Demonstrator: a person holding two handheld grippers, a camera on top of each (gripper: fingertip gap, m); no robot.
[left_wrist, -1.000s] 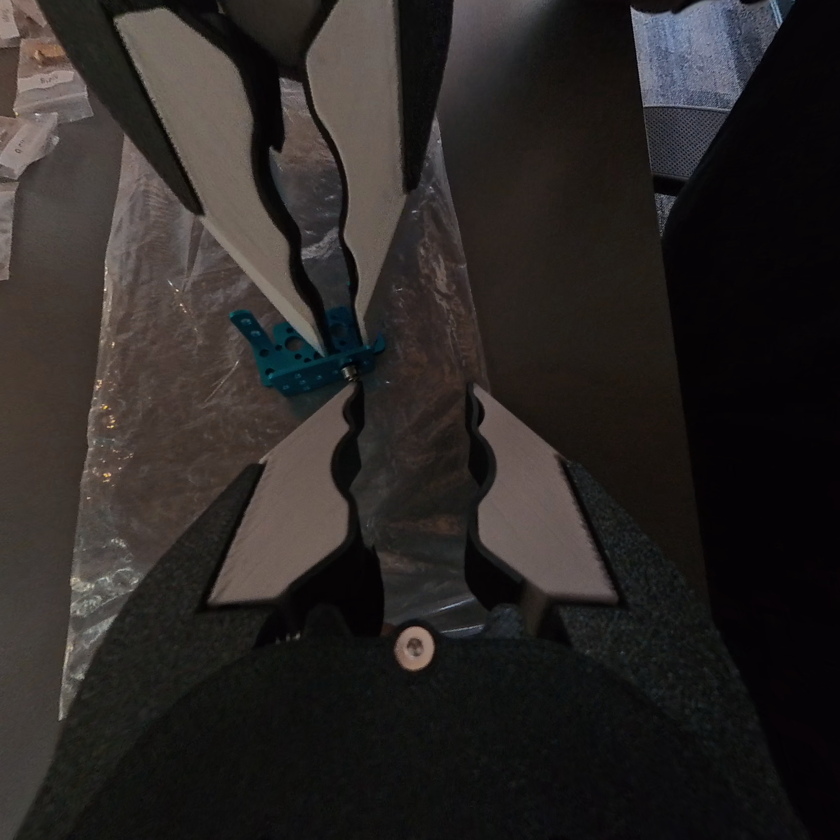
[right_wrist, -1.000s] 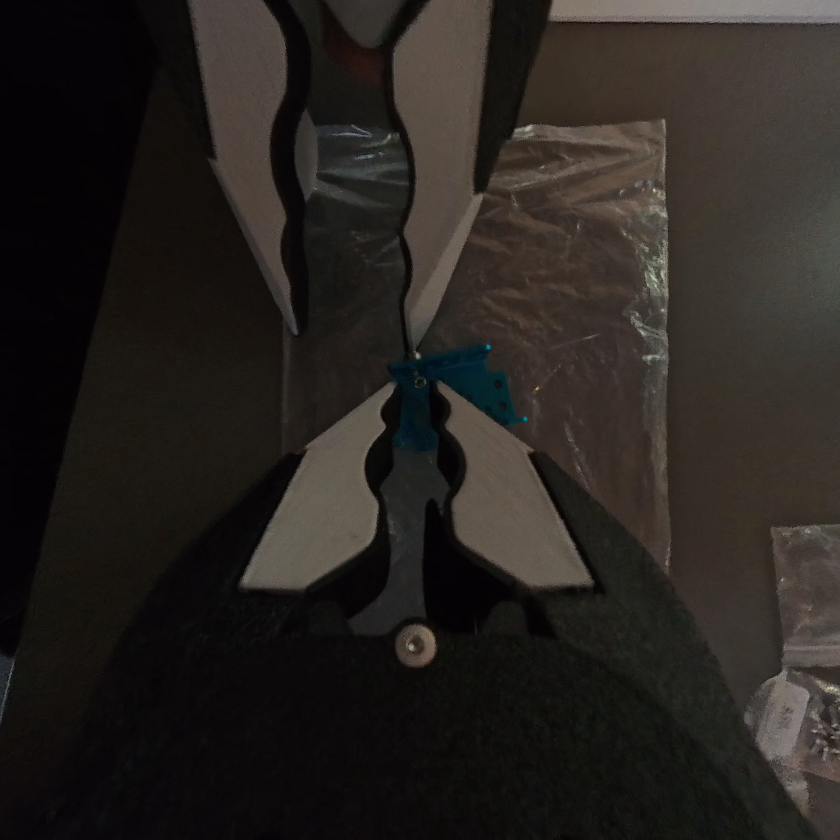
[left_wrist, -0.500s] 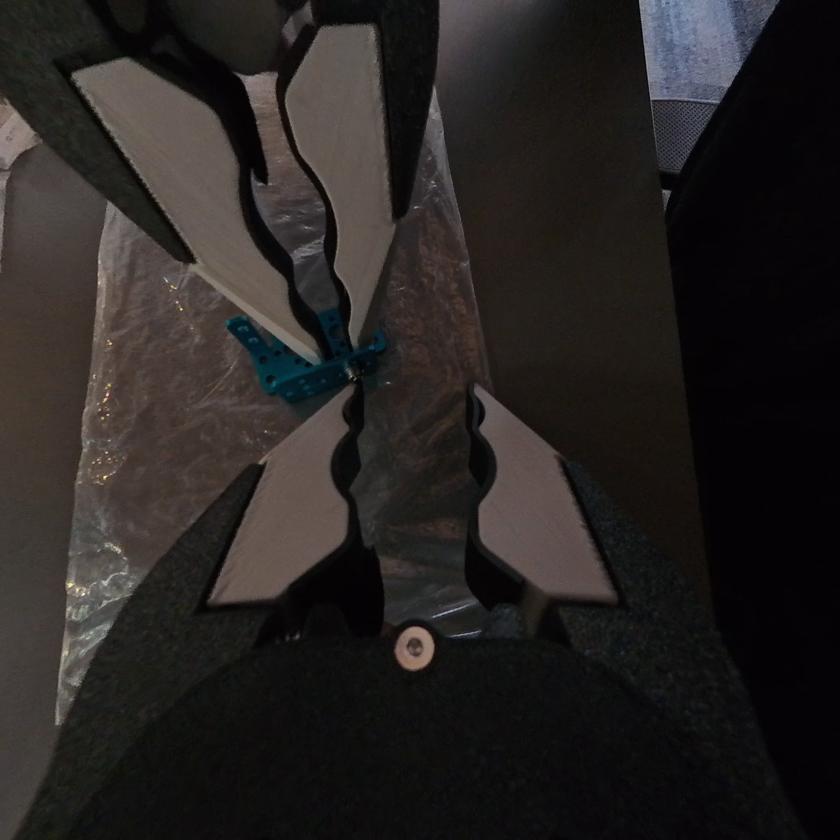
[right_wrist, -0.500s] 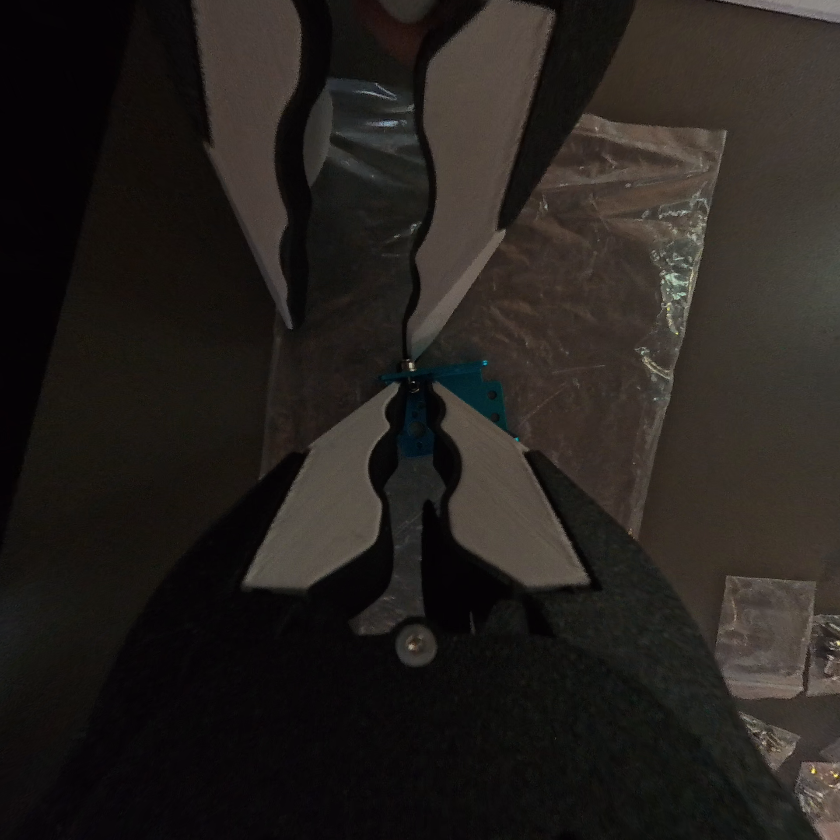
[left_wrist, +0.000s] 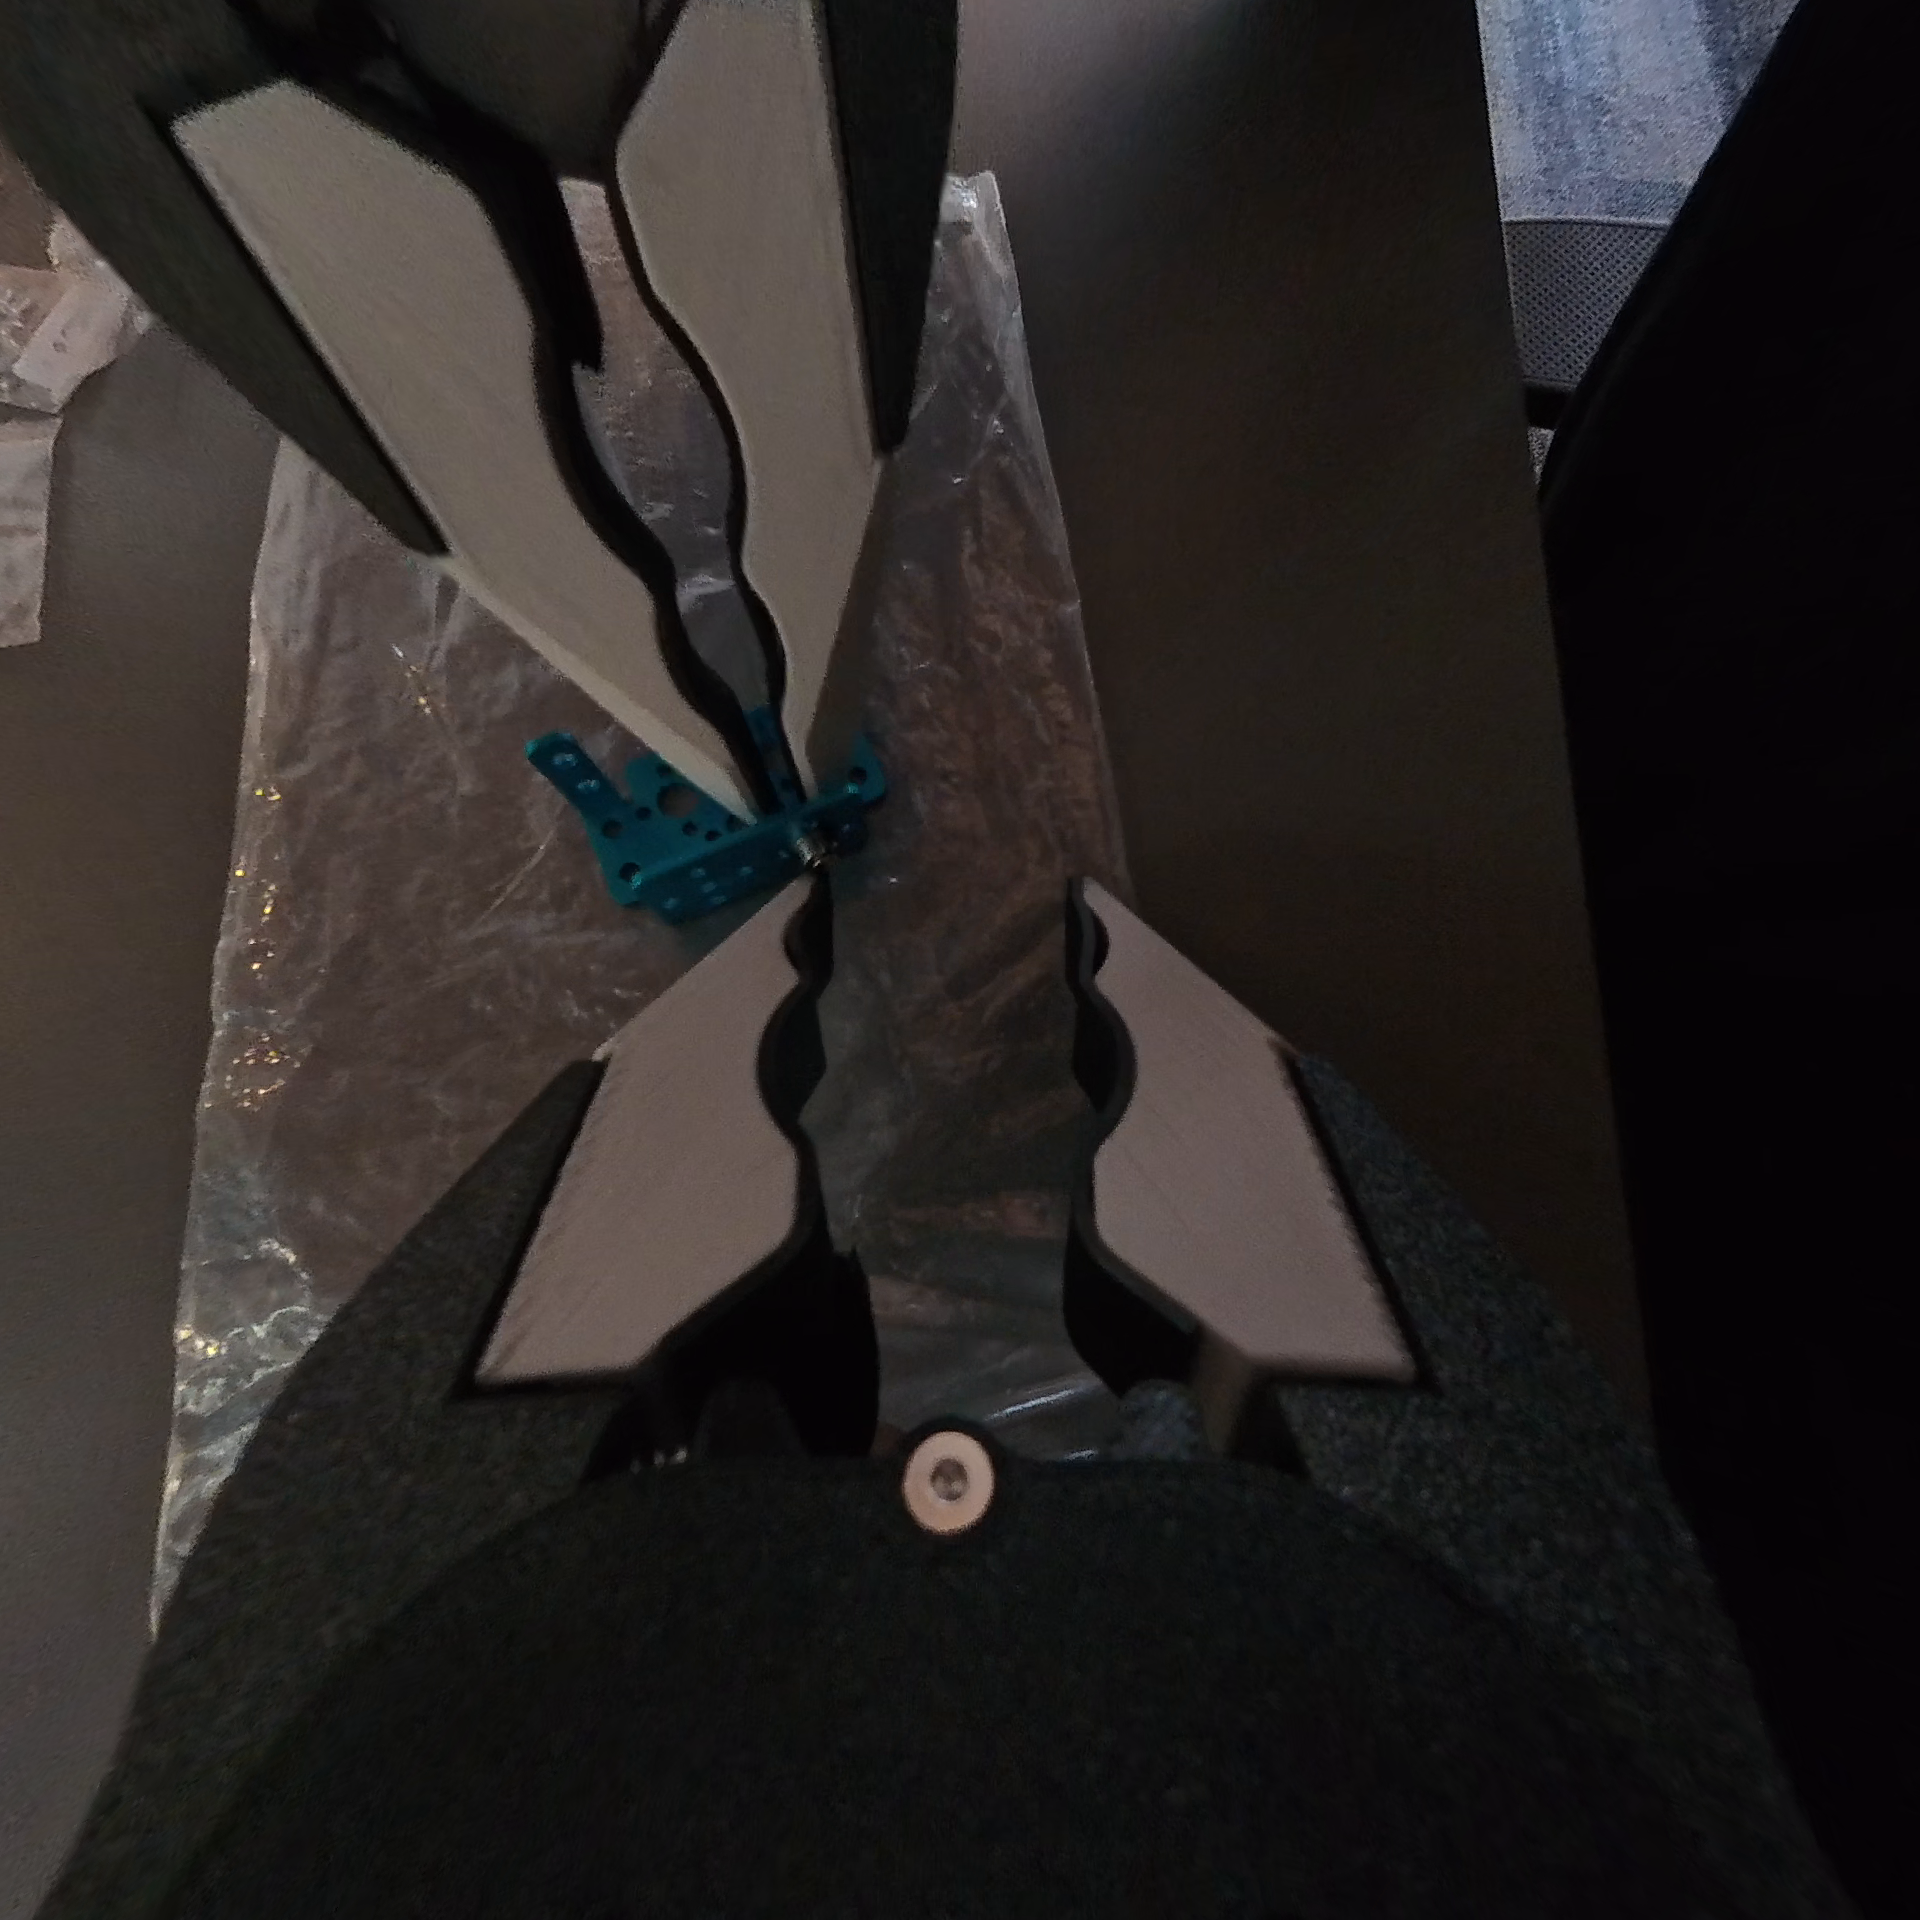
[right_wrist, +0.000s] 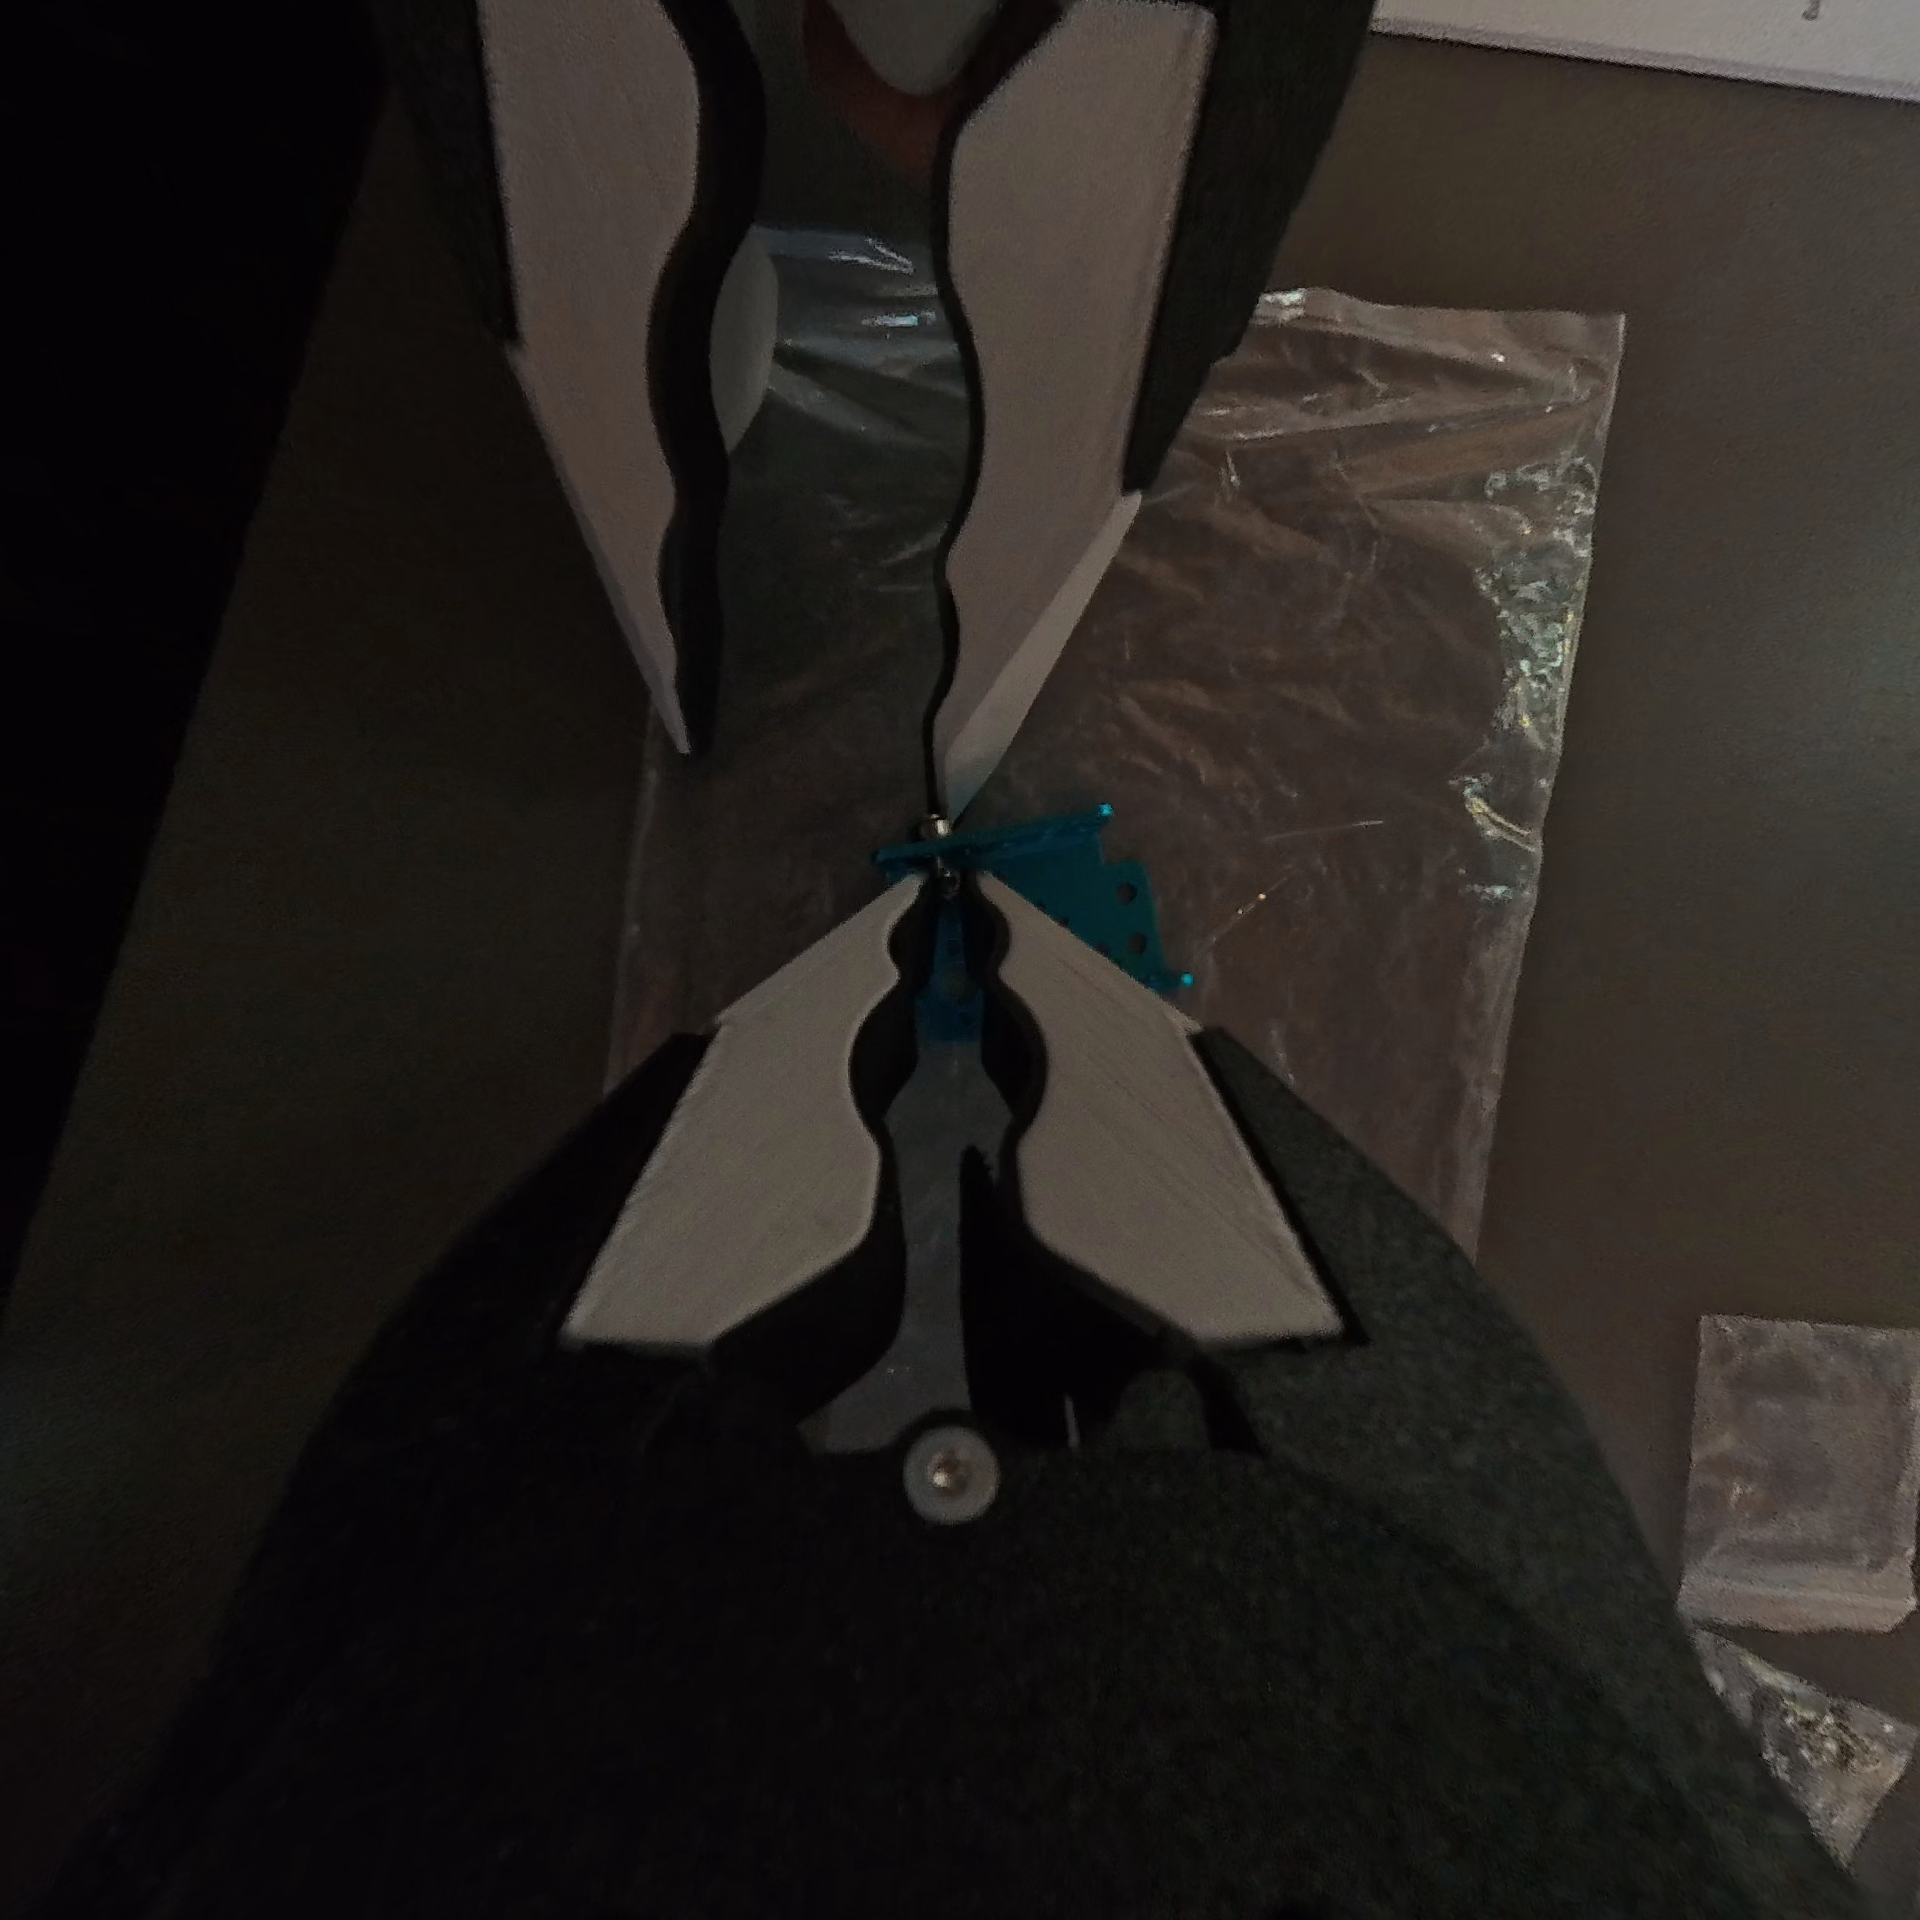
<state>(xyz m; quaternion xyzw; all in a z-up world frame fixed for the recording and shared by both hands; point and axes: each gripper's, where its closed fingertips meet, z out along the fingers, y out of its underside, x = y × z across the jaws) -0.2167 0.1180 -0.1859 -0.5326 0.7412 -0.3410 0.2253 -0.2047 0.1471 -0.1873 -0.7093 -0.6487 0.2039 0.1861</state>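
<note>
Blue perforated metal bracket (left_wrist: 681, 847) with a small silver screw (left_wrist: 812, 854)

Mid-frame, above clear plastic sheet (left_wrist: 395, 966), pinched at its upright tab by right gripper (right_wrist: 948, 902); screw near its end.

The bracket (left_wrist: 717, 831) sits on the plastic sheet (left_wrist: 416, 987), between the two opposing tongs, small bags (right_wrist: 1808, 1475) aside.

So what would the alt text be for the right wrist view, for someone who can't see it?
The right gripper is shut on a small blue perforated metal bracket above a clear plastic bag on a dark table. The left gripper, open, reaches in from above, one fingertip at a small silver screw on the bracket.
</note>
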